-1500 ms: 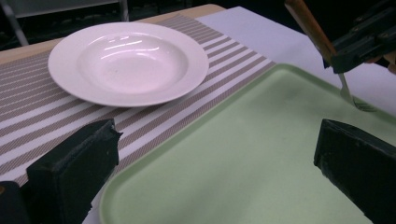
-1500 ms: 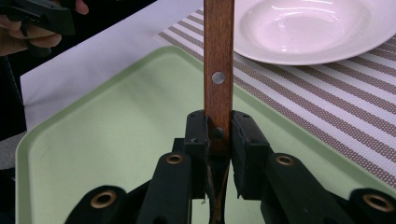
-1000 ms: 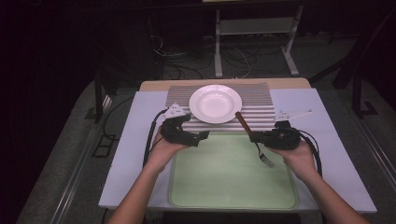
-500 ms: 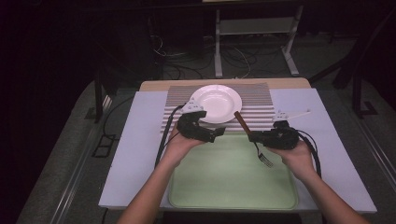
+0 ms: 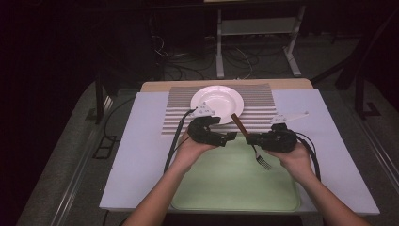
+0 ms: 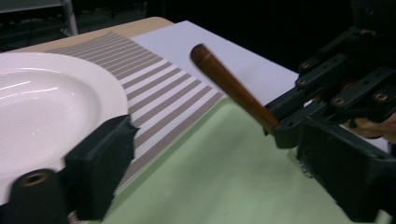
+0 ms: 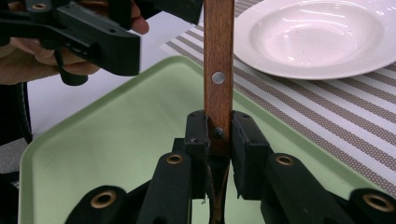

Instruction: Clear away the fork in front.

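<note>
- Fork (image 5: 251, 141) is pinched by its wooden handle in the right gripper (image 7: 219, 140), tines hanging over the green tray (image 5: 226, 188), handle offered toward the other hand.
- Left gripper (image 5: 229, 138), jaws apart and just closing, nothing between them, sits beside the handle, likely for a handover.
- White plate (image 5: 217, 100) waits on the striped mat (image 5: 263, 113) beyond.

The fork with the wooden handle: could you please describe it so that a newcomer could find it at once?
Start at the green tray nearest the person, then go to its far right corner, where the right claw is clamped on the fork. Its brown wooden handle slants up toward the white plate, its metal tines hang over the tray; it is the one utensial here.
</note>
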